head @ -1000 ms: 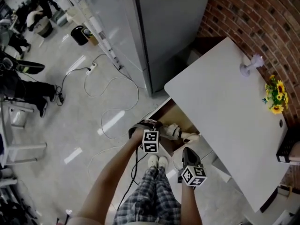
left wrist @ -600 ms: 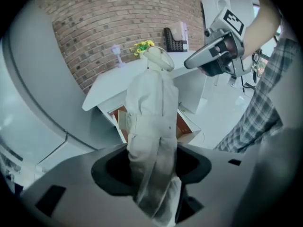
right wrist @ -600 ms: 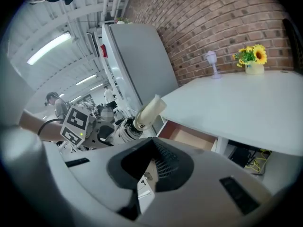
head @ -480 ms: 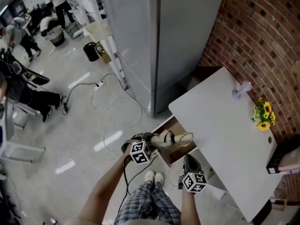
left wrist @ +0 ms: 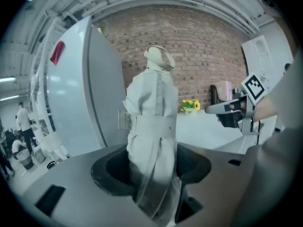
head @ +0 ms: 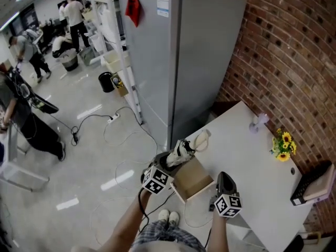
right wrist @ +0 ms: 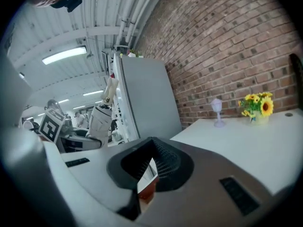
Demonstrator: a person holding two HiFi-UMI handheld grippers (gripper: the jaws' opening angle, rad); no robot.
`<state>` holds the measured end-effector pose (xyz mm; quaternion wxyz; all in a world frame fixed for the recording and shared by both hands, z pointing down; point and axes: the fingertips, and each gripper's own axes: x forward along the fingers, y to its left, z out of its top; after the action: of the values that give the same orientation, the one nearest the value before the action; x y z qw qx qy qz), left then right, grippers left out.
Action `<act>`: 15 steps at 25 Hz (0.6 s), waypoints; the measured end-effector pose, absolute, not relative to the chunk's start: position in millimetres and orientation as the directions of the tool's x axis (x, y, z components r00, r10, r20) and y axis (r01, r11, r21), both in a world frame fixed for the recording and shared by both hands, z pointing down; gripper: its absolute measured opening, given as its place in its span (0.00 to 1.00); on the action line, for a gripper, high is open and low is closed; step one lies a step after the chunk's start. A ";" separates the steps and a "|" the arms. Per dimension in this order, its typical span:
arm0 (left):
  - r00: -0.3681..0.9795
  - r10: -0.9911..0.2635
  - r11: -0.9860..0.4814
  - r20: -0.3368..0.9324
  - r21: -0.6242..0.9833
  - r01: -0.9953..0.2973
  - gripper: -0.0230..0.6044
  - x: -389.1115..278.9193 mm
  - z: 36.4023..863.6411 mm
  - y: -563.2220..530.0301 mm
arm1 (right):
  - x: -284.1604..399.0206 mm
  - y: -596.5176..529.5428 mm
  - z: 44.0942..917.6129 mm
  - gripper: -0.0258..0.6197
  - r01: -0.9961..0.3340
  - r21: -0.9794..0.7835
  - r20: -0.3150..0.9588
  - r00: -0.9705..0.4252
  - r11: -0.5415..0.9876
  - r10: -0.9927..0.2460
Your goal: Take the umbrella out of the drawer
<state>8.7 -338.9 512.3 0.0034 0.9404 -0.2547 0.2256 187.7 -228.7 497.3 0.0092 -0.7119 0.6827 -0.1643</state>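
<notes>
While left fingers (left wrist: 108, 171) clamp it, the umbrella (left wrist: 151, 122) clears the drawer (head: 192, 179).

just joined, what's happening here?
A person works two handheld grippers. The left gripper is clamped on a folded white umbrella, held clear of the open drawer under the table. The right gripper is shut and empty, beside the drawer. The umbrella is out and not set down anywhere.

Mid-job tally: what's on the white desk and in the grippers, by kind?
Folded cream fabric umbrella, in left gripper: 1
Yellow flower bunch: 1
Pale stemmed ornament: 1
Dark flat box: 1
Total: 4
</notes>
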 end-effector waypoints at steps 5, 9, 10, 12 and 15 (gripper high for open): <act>0.748 -0.610 -0.779 0.262 -0.025 -0.627 0.45 2.7 435.7 -340.0 | 216.7 -225.8 430.7 0.07 -0.990 -0.127 0.123 0.050 -0.066 -0.991; 0.720 -0.669 -0.738 0.183 -0.053 -0.673 0.45 -4.6 387.8 -343.5 | 238.2 -220.0 387.2 0.07 -0.994 -0.075 0.050 0.075 -0.079 -0.996; 0.716 -0.678 -0.731 0.167 -0.060 -0.679 0.45 -6.7 378.3 -343.9 | 242.8 -217.2 378.7 0.07 -0.995 -0.062 0.036 0.081 -0.083 -0.996; 0.707 -0.695 -0.717 0.132 -0.063 -0.694 0.45 -11.9 360.7 -344.4 | 251.8 -210.2 364.3 0.07 -0.995 -0.037 0.015 0.092 -0.093 -0.996; 0.692 -0.718 -0.696 0.075 -0.052 -0.716 0.45 -21.8 335.8 -347.4 | 267.1 -199.7 351.7 0.07 -0.992 -0.023 -0.005 0.121 -0.121 -0.993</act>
<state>-21.8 -347.4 335.8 -0.0091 0.9197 -0.3899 0.0446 267.1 -199.7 351.7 0.0104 -0.7487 0.6628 -0.0059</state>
